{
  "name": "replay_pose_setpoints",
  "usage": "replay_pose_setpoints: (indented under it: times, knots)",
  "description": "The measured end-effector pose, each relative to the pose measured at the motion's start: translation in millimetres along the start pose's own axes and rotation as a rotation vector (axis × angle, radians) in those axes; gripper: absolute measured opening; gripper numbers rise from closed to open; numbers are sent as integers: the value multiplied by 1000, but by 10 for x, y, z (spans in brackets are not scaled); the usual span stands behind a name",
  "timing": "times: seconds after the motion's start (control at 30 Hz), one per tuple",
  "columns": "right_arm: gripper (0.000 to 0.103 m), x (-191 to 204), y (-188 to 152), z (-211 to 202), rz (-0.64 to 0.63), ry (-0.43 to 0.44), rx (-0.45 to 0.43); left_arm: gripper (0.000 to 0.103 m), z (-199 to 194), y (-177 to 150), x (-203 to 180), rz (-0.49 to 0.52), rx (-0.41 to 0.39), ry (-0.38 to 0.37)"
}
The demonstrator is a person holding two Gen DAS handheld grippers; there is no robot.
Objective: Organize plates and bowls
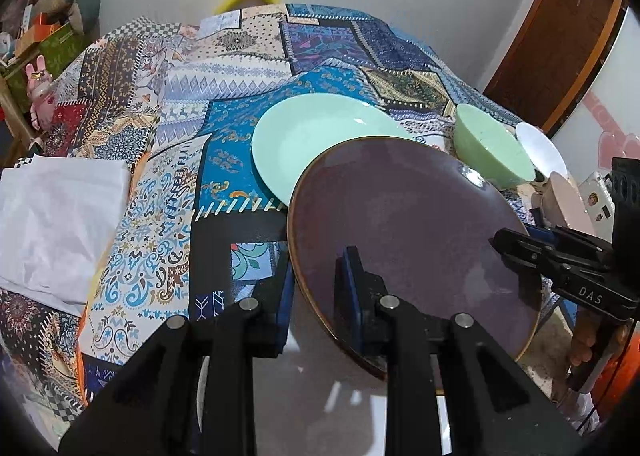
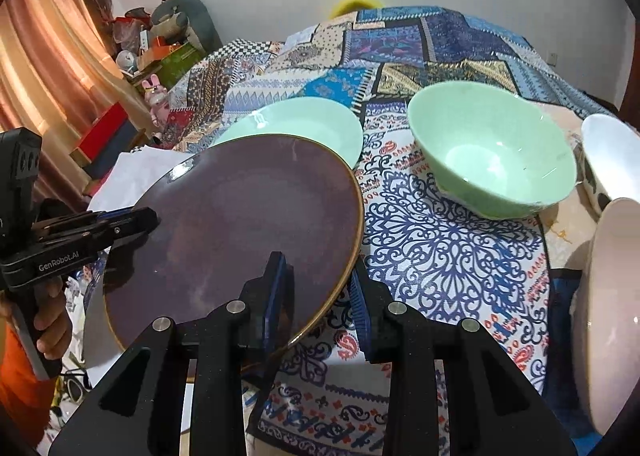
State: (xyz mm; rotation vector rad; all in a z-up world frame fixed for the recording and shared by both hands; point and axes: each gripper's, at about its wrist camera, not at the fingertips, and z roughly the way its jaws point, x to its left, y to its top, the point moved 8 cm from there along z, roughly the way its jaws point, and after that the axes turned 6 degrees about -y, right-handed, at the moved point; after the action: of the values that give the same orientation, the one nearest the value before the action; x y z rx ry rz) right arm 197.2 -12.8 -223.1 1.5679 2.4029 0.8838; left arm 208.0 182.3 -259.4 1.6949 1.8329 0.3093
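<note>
Two-handed carry of the purple plate [image 1: 404, 228], held tilted above the patchwork cloth [image 1: 168, 159] on the tabletop. The left gripper [image 1: 316, 284] had its jaws narrowed on the plate's near-left rim; the right gripper [image 2: 316, 288] had its jaws narrowed on the near-right rim, so the plate spanned the gap between the two hands, neither hand nearer. Just beyond the plate's far edge lay the mint plate [image 2: 304, 123], the probable stacking target, so the plate lay forward of both jaws toward it. Counted: two plates (purple, mint); one mint bowl [image 2: 492, 151]; one white bowl [image 2: 608, 151]; one pale pink dish [image 2: 612, 312]; one white cloth [image 1: 60, 223].
</note>
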Motion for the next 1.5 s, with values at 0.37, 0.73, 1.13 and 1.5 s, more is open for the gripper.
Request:
replay_pose_setpoints:
  times: [0.37,0.73,1.13,1.5]
  knots:
    - [28,-11,10,-365,-11,4,-64,24,-323,-15,-304,23,-51,1]
    - [28,-113,-93,-764,-1,4,-114,24,-623,-117,-742,60,-84,-12]
    - [28,-323,-307,-1096,21,-5,-159,24,-798,-293,-1210,90,-84,-39]
    - [28,-516,-523,-1164,45,-5,-153,24,-705,-498,-1463,112,-49,-42]
